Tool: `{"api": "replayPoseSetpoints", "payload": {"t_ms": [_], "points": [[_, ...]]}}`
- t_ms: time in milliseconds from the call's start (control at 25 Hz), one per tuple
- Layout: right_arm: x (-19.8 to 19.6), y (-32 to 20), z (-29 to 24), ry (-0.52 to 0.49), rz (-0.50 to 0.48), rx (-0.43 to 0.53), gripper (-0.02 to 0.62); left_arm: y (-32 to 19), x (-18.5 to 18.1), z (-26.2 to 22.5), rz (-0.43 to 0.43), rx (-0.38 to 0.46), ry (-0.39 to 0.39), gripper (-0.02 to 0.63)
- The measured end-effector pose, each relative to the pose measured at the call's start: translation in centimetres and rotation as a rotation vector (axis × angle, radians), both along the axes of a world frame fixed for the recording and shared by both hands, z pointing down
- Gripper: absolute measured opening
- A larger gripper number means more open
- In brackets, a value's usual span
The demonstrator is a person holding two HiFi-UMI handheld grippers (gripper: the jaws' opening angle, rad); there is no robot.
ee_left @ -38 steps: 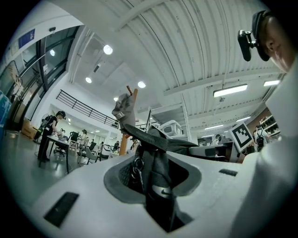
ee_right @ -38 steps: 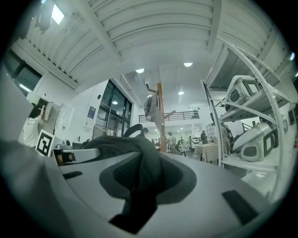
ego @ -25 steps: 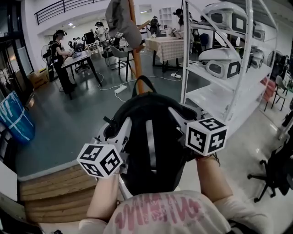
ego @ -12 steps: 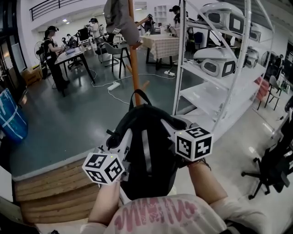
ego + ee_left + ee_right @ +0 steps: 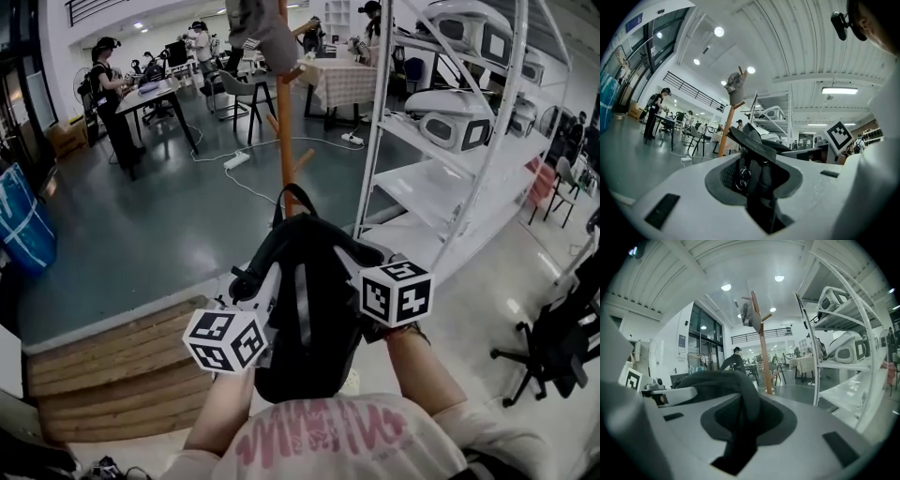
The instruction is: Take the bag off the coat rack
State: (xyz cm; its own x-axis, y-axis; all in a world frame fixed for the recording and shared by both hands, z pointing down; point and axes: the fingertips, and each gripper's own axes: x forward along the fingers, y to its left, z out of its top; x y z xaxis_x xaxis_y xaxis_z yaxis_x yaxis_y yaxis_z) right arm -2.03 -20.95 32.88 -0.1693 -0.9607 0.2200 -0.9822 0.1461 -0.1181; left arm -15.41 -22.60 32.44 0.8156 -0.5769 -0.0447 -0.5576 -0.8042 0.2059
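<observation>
A black backpack (image 5: 305,309) hangs in front of me, free of the orange wooden coat rack (image 5: 284,112) that stands behind it. My left gripper (image 5: 251,286) is shut on a webbing strap (image 5: 751,141) with metal rings on the bag's left side. On the right side, my right gripper (image 5: 354,262) is shut on a fold of the bag's black fabric (image 5: 733,380). The bag's top loop (image 5: 293,195) sticks up in front of the pole. A grey garment (image 5: 264,33) still hangs from the rack's top. In the left gripper view the rack (image 5: 724,136) rises beyond the strap.
A white shelf frame (image 5: 375,122) with white machines stands close on the right. A wooden platform (image 5: 112,361) lies at the lower left, an office chair (image 5: 553,347) at the right, a blue bag (image 5: 19,225) at the left. People work at tables at the back.
Both grippers have sunk with the backpack. More of the coat rack's pole now shows above the bag's top loop.
</observation>
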Motion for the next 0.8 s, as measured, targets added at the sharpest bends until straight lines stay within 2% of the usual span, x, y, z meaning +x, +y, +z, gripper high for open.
{"api": "replayPoseSetpoints", "payload": {"t_ms": [320, 600, 800], "points": [[-0.3, 0.9, 1.5, 0.011, -0.011, -0.036, 0.087, 0.9, -0.2, 1.5, -0.006, -0.046, 0.0, 0.094], [0.3, 1.4, 1.5, 0.009, -0.015, -0.034, 0.086, 1.3, 0.4, 1.2, -0.007, -0.038, 0.002, 0.092], [-0.5, 1.1, 1.5, 0.012, -0.034, -0.038, 0.086, 1.3, -0.5, 1.1, -0.023, -0.051, -0.007, 0.092]]}}
